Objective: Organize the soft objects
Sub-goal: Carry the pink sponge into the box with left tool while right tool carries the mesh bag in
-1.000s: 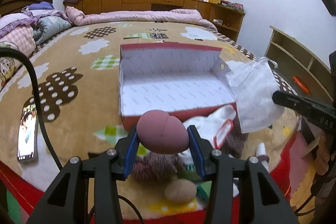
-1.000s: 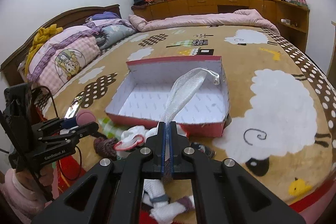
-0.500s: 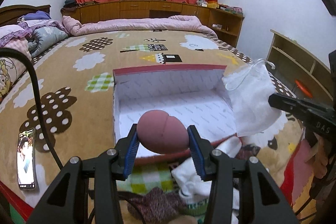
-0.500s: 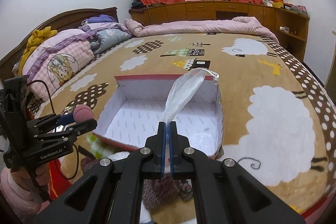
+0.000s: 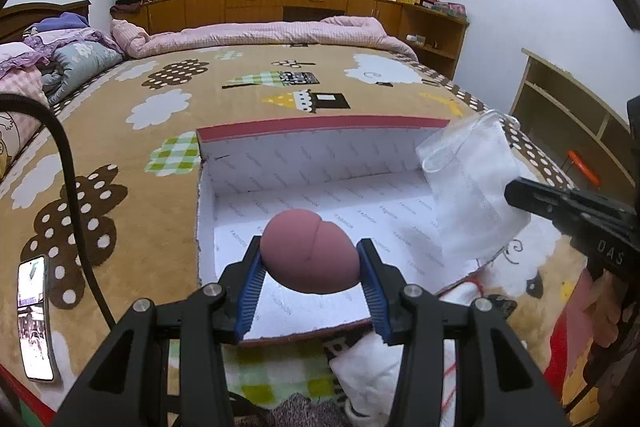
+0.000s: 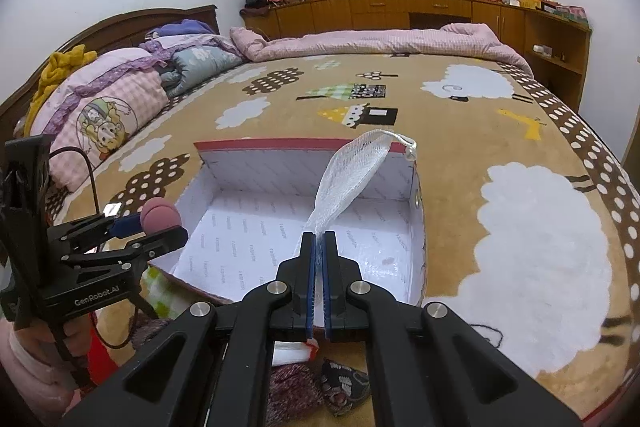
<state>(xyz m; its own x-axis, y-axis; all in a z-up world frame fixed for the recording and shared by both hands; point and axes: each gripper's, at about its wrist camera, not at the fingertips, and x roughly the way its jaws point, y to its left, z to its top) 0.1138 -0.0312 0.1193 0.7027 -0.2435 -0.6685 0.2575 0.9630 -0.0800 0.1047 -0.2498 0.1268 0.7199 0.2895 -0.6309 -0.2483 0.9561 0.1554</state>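
Observation:
My left gripper (image 5: 311,255) is shut on a dusty-pink soft sponge (image 5: 310,251), held over the near part of an open red box with a white lining (image 5: 320,163). The right gripper (image 6: 319,241) is shut on a white mesh bag (image 6: 352,179) that stands up over the same box (image 6: 304,167). In the left wrist view the mesh bag (image 5: 472,183) hangs at the box's right side from the right gripper (image 5: 516,193). In the right wrist view the left gripper (image 6: 160,225) with the sponge (image 6: 160,213) is at the box's left rim.
The box sits on a bed with a brown cartoon blanket (image 5: 120,147). White and dark knitted soft items (image 5: 360,367) lie near the bed's front edge. A phone (image 5: 34,311) lies at the left. Pillows (image 6: 96,107) and a pink quilt (image 6: 380,39) lie farther back. Shelves (image 5: 568,131) stand at right.
Both grippers have moved forward over the bed with their loads; the box has come closer and the sponge and mesh bag now hang over its inside. The soft pile has slid under the view.

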